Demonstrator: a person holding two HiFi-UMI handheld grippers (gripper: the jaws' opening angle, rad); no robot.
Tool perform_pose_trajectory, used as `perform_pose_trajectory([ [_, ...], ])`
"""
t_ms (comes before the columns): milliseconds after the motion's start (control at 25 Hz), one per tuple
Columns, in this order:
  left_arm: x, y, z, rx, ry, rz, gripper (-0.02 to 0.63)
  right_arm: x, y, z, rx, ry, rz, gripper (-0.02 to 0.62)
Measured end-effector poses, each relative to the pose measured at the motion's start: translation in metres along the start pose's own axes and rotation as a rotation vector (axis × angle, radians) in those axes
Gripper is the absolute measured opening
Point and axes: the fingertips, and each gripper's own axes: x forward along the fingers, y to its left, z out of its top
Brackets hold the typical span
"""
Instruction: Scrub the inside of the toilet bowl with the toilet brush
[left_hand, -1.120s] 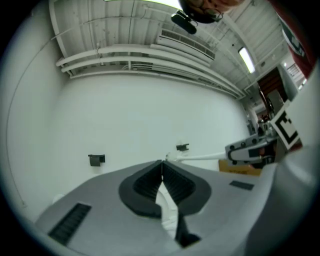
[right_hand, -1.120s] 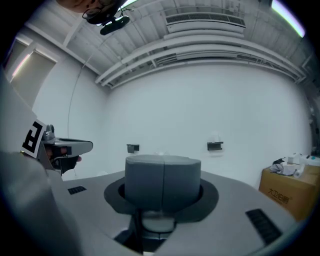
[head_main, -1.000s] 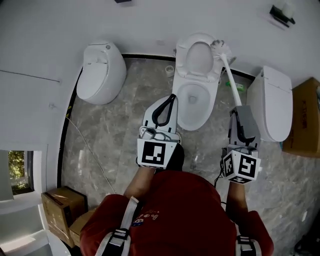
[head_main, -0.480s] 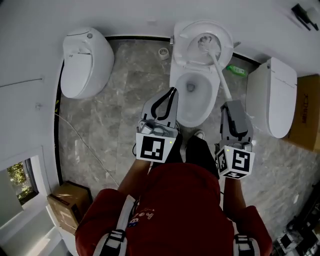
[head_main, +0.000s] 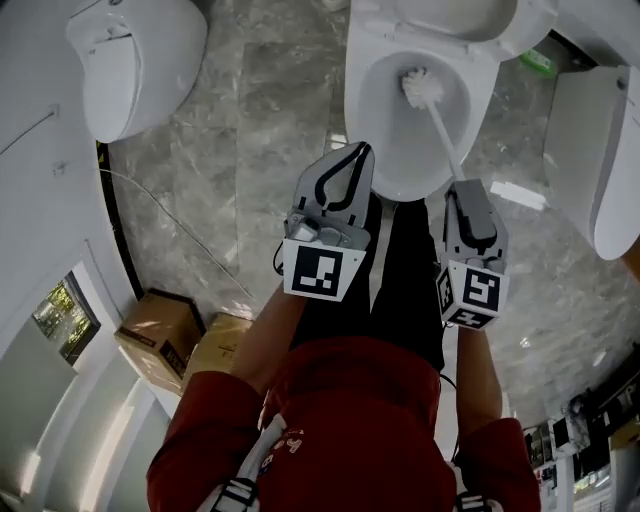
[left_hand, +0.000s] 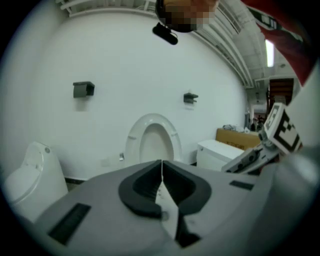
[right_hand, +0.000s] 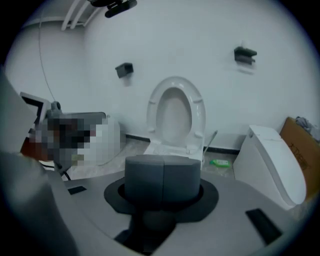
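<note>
We held toilet brush (head_main: 432, 112) in right gripper (head_main: 459, 188) — jaws clamped on handle (head_main: 446, 147). Bristle end (head_main: 420, 88) was inside toilet bowl (head_main: 368, 120). Left gripper (head_main: 358, 150) was empty — jaws pressed together, near bowl's front edge.

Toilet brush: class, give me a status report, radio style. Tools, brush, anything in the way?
Right tool shut on brush; left tool shut, empty. Brush head down inside bowl. Seat up, nothing blocking bowl.
</note>
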Motion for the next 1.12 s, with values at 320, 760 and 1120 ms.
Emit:
perform_pose_trajectory([
  [320,0.064,-0.009,-0.134,-0.035,0.146,0.023,-0.002,0.177,-0.037,-0.147,-0.165,0.29,0.041,0.147],
  [760,0.078,0.01,-0.181,-0.119,0.226,0.084,-0.003,0.202,-0.005,-0.167,-0.024,0.311,0.143,0.149],
  [1120,0.083,0.012,-0.169,-0.108,0.209,0.078,-0.002,0.242,-0.002,-0.071,-0.22,0.139,0.164,0.146],
])
